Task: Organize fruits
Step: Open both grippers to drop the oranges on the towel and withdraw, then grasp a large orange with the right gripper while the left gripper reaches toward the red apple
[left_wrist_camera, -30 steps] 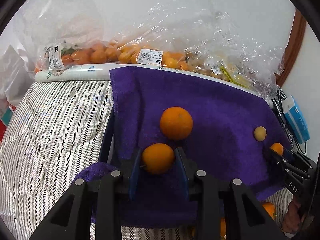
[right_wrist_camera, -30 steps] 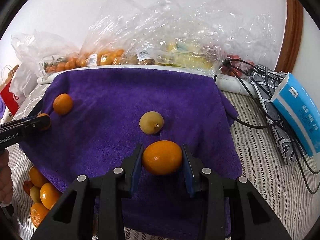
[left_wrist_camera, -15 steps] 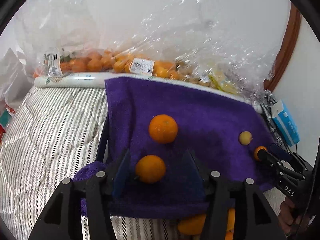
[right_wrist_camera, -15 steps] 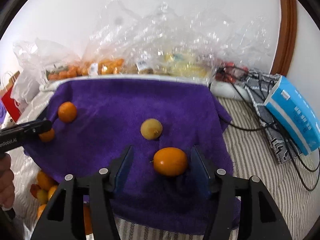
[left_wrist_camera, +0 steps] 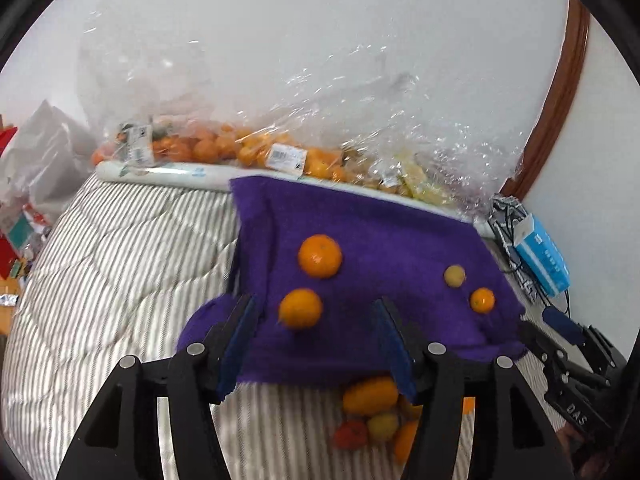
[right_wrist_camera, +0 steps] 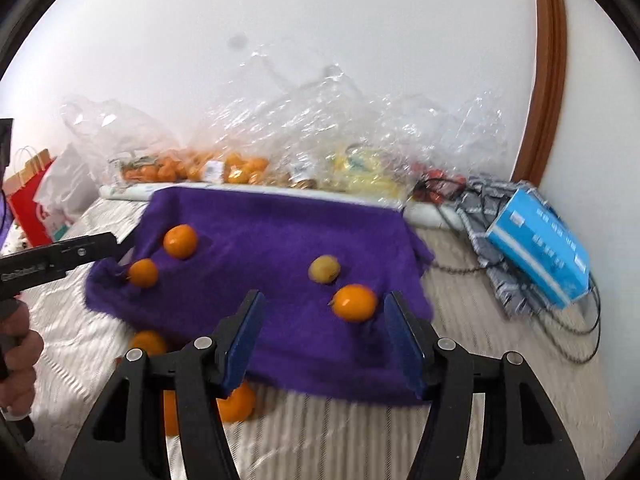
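Fruits lie in two pairs on a purple towel (left_wrist_camera: 384, 240) spread over a striped quilt (left_wrist_camera: 120, 260). In the left wrist view, a large orange (left_wrist_camera: 320, 256) sits toward the towel's left side, and a second orange (left_wrist_camera: 300, 308) lies just in front of it. Toward the towel's right side rests a small yellow fruit (left_wrist_camera: 454, 275) with a small orange (left_wrist_camera: 482, 300) just beside it.

The left gripper (left_wrist_camera: 316, 340) is released: its jaws are opening, its blue pads stand apart, and the second orange lies on the towel beyond them, touched by neither. The right gripper (right_wrist_camera: 324, 336) is also released, and its blue pads are clear of the small orange, which sits on the cloth ahead of them, nearer the right pad. Nothing is grasped by either tool.

Below the towel's near edge, a loose heap of fruit (left_wrist_camera: 372, 416) rests on the quilt: orange, yellow and one reddish piece. Along the wall behind the towel, clear plastic bags (right_wrist_camera: 320, 128) hold more oranges and yellow fruit. A blue box (right_wrist_camera: 538, 248) lies on patterned cloth with black cables at the right.
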`<action>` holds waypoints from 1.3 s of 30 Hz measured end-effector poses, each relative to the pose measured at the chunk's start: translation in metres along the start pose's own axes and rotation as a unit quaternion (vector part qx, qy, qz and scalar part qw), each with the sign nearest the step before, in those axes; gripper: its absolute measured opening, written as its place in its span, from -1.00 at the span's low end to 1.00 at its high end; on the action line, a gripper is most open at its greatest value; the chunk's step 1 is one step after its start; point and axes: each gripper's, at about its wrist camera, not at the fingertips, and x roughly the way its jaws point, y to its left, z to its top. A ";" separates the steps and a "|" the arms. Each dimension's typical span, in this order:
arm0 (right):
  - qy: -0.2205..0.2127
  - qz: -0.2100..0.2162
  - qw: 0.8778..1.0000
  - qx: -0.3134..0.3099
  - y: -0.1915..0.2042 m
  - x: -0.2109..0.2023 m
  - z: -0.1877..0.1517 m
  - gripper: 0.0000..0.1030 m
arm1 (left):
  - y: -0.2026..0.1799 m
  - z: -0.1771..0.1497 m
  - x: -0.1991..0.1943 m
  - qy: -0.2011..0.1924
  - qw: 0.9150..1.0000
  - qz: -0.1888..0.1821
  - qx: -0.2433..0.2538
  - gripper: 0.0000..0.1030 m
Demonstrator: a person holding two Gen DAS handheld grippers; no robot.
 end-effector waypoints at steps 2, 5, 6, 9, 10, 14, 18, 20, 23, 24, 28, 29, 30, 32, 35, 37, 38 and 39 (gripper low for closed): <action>0.009 0.014 1.000 0.003 0.007 -0.003 -0.010 0.17 | 0.004 -0.007 -0.009 0.002 1.000 -0.004 0.000 0.13; 0.026 0.030 0.999 -0.003 0.022 -0.004 -0.026 -0.02 | 0.010 -0.017 -0.019 0.002 1.000 0.001 0.001 0.13; 0.032 0.034 0.999 -0.004 0.027 -0.003 -0.031 -0.04 | 0.012 -0.021 -0.022 0.003 1.000 0.002 0.001 0.13; 0.040 0.041 0.998 -0.012 0.040 -0.002 -0.042 -0.05 | 0.021 -0.033 -0.029 0.007 1.000 0.004 -0.002 0.14; 0.041 0.042 0.998 -0.014 0.042 -0.002 -0.044 -0.05 | 0.023 -0.035 -0.030 0.009 1.000 0.005 -0.003 0.13; 0.049 0.046 0.998 -0.012 0.047 0.003 -0.052 -0.05 | 0.033 -0.046 -0.032 0.017 1.000 0.010 -0.007 0.13; 0.058 0.049 0.997 -0.012 0.049 0.010 -0.055 -0.05 | 0.041 -0.052 -0.029 0.026 1.000 0.012 -0.012 0.13; 0.063 0.050 0.997 -0.011 0.049 0.017 -0.055 -0.05 | 0.044 -0.054 -0.026 0.032 0.999 0.010 -0.015 0.13; 0.068 0.051 0.996 -0.010 0.048 0.024 -0.055 -0.05 | 0.044 -0.054 -0.021 0.040 0.999 0.005 -0.014 0.13; 0.070 0.051 0.996 -0.010 0.047 0.027 -0.055 -0.04 | 0.043 -0.054 -0.018 0.043 0.999 0.004 -0.011 0.13; 0.073 0.051 0.996 -0.015 0.046 0.035 -0.054 -0.05 | 0.033 -0.053 -0.009 0.052 0.999 -0.010 0.003 0.14; 0.074 0.053 0.996 -0.013 0.045 0.037 -0.053 -0.05 | 0.030 -0.053 -0.007 0.055 0.998 -0.016 0.006 0.14; 0.075 0.055 0.996 -0.012 0.045 0.039 -0.052 -0.05 | 0.028 -0.053 -0.005 0.057 0.998 -0.020 0.008 0.14; 0.080 0.060 0.995 -0.011 0.044 0.043 -0.052 -0.05 | 0.024 -0.053 -0.001 0.062 0.998 -0.028 0.010 0.14; 0.081 0.073 0.994 -0.005 0.041 0.045 -0.051 -0.16 | 0.018 -0.055 0.005 0.069 0.997 -0.036 0.016 0.13; 0.080 0.071 0.994 -0.005 0.040 0.044 -0.051 -0.16 | 0.014 -0.057 0.008 0.073 0.996 -0.037 0.020 0.12; 0.079 0.071 0.994 -0.007 0.039 0.043 -0.052 -0.16 | 0.013 -0.058 0.009 0.075 0.996 -0.038 0.022 0.11; 0.077 0.071 0.995 -0.008 0.038 0.040 -0.053 -0.16 | 0.012 -0.060 0.010 0.079 0.996 -0.039 0.025 0.11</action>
